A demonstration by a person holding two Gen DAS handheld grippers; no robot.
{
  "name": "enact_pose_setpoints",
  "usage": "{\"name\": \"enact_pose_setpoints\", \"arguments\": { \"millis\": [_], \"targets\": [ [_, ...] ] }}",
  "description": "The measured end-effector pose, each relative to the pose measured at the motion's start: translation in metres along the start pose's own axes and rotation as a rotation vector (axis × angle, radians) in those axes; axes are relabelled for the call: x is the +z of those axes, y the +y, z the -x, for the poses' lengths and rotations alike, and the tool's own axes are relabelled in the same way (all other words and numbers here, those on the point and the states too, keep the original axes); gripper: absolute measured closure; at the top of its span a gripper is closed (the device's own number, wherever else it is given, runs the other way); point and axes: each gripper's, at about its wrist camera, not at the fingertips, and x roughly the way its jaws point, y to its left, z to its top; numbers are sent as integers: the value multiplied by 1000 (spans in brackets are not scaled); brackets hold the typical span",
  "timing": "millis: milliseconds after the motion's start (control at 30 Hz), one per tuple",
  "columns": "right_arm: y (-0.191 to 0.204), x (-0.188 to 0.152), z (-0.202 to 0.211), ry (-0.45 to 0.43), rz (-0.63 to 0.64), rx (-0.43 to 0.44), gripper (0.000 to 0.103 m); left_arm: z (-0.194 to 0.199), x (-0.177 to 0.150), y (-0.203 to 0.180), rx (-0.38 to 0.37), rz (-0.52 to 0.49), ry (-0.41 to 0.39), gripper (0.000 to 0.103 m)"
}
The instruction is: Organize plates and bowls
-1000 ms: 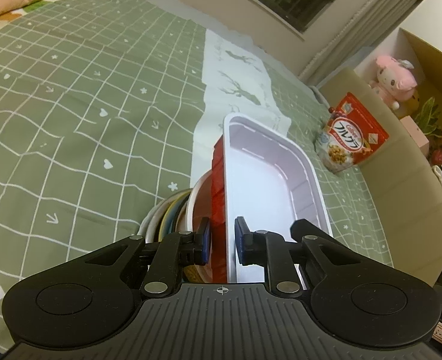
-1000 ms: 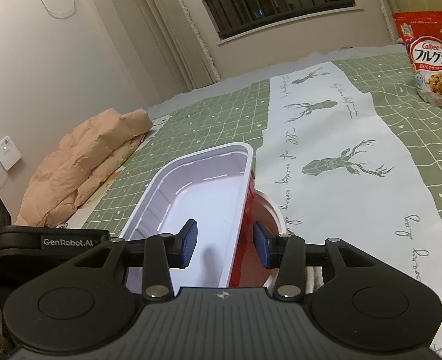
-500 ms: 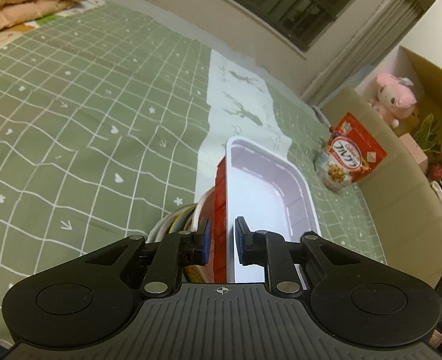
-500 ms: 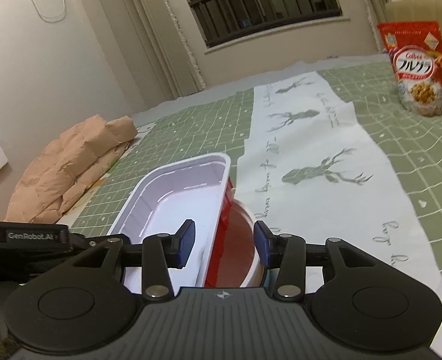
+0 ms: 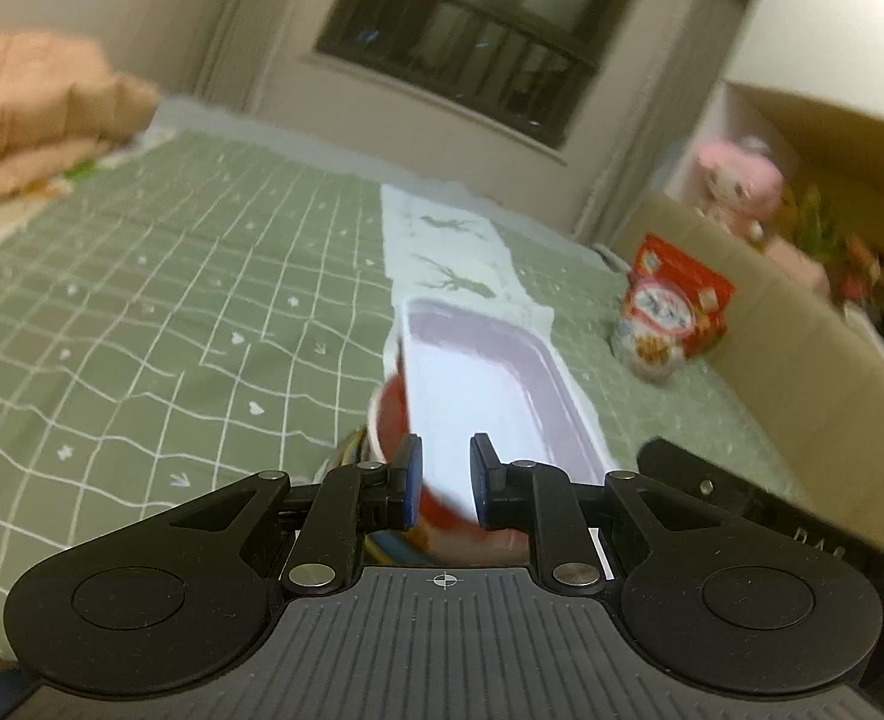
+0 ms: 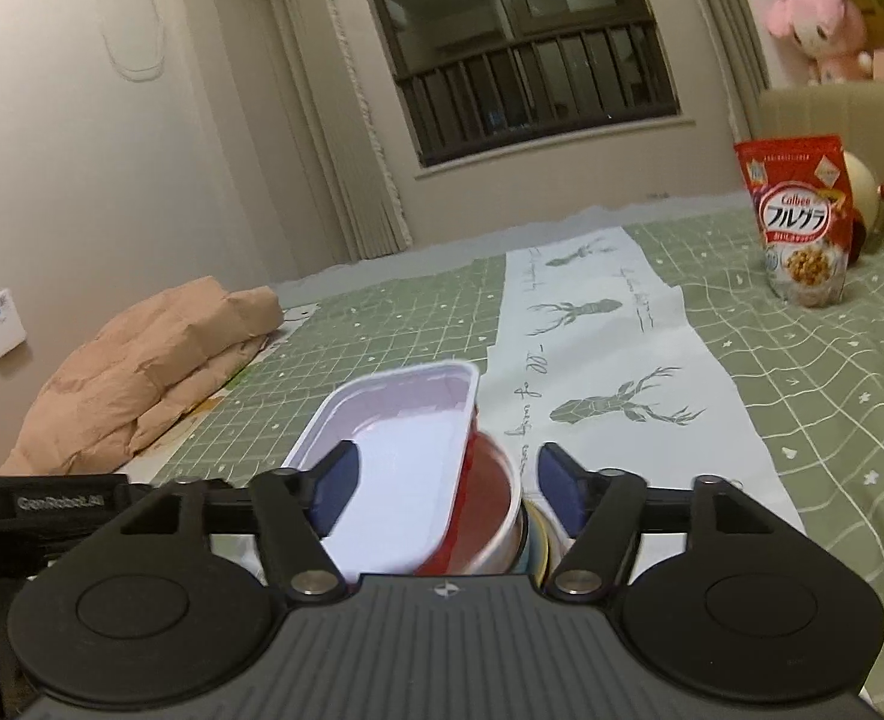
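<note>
A white rectangular tray (image 5: 478,396), red on its outer wall, sits tilted on top of a nested stack of round dishes, its far end raised over the pale deer-print runner (image 6: 616,360) that runs down the green checked cloth (image 5: 142,312). Directly beneath it is a red bowl (image 6: 490,504) with a white rim; under that, coloured rims (image 6: 538,534) peek out, too crowded to count.

The left gripper (image 5: 445,480) is clenched on the tray's near edge, one pad outside the red wall and one inside the white basin. The right gripper (image 6: 451,492) has just been opening: its blue pads stand wide on either side of the tray and bowl, pressing on neither, so the load appears to hang from the left grip alone.

With only one edge pinched and the left view blurred, the tray is likely to pivot or slip. The step would go best if the left hand keeps its hold firm and the tray level, moves slowly, and lowers the stack onto the cloth before letting go, while the right gripper clears the bowl's rim without nudging it.

Counted here: one tray, one red bowl, and at least two further rims. Around them stand one cereal bag (image 6: 802,222), one pink plush toy (image 6: 814,24) and one folded tan quilt (image 6: 142,372).
</note>
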Motion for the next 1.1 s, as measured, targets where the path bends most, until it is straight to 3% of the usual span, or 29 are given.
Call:
{"name": "enact_pose_setpoints", "arguments": {
  "millis": [167, 233, 400, 700, 1100],
  "targets": [
    [1, -46, 27, 56, 62, -11, 22, 9, -49, -21, 66, -128, 28, 84],
    [0, -66, 37, 64, 96, -60, 15, 15, -69, -25, 75, -139, 30, 85],
    [0, -103, 44, 128, 135, -137, 13, 23, -101, -32, 136, -148, 70, 85],
    [1, -107, 41, 164, 104, -168, 13, 32, -117, -49, 190, -202, 71, 85],
    [-2, -114, 35, 208, 97, -166, 13, 27, -125, -49, 192, -191, 116, 85]
  ]
}}
